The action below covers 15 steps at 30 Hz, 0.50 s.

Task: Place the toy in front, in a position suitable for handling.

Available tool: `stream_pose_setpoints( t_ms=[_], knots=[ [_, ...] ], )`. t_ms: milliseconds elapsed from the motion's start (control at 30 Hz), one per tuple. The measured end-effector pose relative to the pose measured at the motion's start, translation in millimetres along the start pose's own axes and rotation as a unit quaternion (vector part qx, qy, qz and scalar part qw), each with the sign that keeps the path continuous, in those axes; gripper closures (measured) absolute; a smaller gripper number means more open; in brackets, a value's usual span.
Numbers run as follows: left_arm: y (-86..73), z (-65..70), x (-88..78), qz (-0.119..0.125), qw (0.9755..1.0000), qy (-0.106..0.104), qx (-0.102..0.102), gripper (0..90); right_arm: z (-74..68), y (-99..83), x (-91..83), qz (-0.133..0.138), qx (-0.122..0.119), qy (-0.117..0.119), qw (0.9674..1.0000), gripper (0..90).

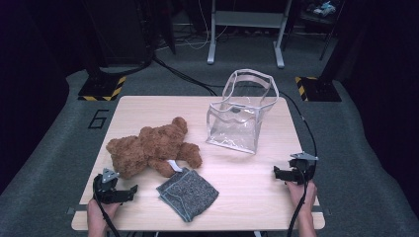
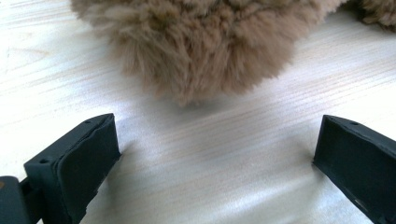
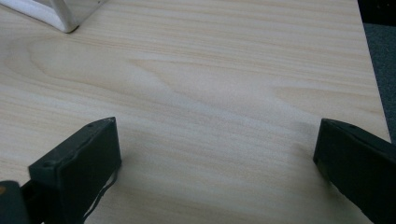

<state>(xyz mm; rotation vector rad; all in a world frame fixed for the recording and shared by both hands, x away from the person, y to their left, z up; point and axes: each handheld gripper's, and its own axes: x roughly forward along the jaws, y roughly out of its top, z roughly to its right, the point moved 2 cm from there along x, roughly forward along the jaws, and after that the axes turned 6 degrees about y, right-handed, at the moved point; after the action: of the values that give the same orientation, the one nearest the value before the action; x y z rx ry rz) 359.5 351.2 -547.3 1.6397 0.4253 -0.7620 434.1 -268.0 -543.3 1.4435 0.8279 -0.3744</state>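
A brown teddy bear [image 1: 150, 148] lies on its side at the left middle of the wooden table [image 1: 257, 197]. A folded grey cloth [image 1: 188, 192] lies just in front of it. A clear plastic tote bag [image 1: 237, 118] with white trim stands at the back right. My left gripper [image 1: 129, 190] rests at the front left, open, just short of the bear's head; its fur [image 2: 201, 46] fills the top of the left gripper view, with bare wood between the jaws. My right gripper [image 1: 277, 173] sits open at the front right over bare wood, with the bag's corner [image 3: 65, 18] ahead to its left.
The table's right edge [image 3: 373, 84] runs close beside the right gripper, with grey carpet [image 1: 375, 163] below. A cable [image 1: 306, 128] trails from the right gripper across the floor. A metal frame [image 1: 247, 29] stands beyond the table.
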Motion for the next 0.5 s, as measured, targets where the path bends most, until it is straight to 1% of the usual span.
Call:
stream_pose_setpoints(
  t_ms=[133, 200, 400, 500],
  knots=[
    [-1.6, -0.9, -1.6, -0.001, 1.0, 0.0, 0.002, 0.0, -0.2, -0.1, -0.2, -0.001, 0.002, -0.001, 1.0, 0.0],
    [-2.8, -1.3, -2.8, 0.0, 1.0, 0.003, -0.002, 0.0, -0.1, 0.0, 0.0, 0.0, 0.0, 0.0, 1.0, 0.0],
    [-2.9, -2.0, -3.5, -0.004, 1.0, 0.003, -0.002, 0.0, -0.4, 0.0, -0.2, -0.002, 0.001, 0.0, 1.0, 0.0],
    [-2.8, -1.8, -2.9, -0.002, 1.0, 0.005, -0.004, 0.0, -0.5, 0.1, -0.2, -0.003, -0.002, 0.002, 1.0, 0.0]
  ],
)
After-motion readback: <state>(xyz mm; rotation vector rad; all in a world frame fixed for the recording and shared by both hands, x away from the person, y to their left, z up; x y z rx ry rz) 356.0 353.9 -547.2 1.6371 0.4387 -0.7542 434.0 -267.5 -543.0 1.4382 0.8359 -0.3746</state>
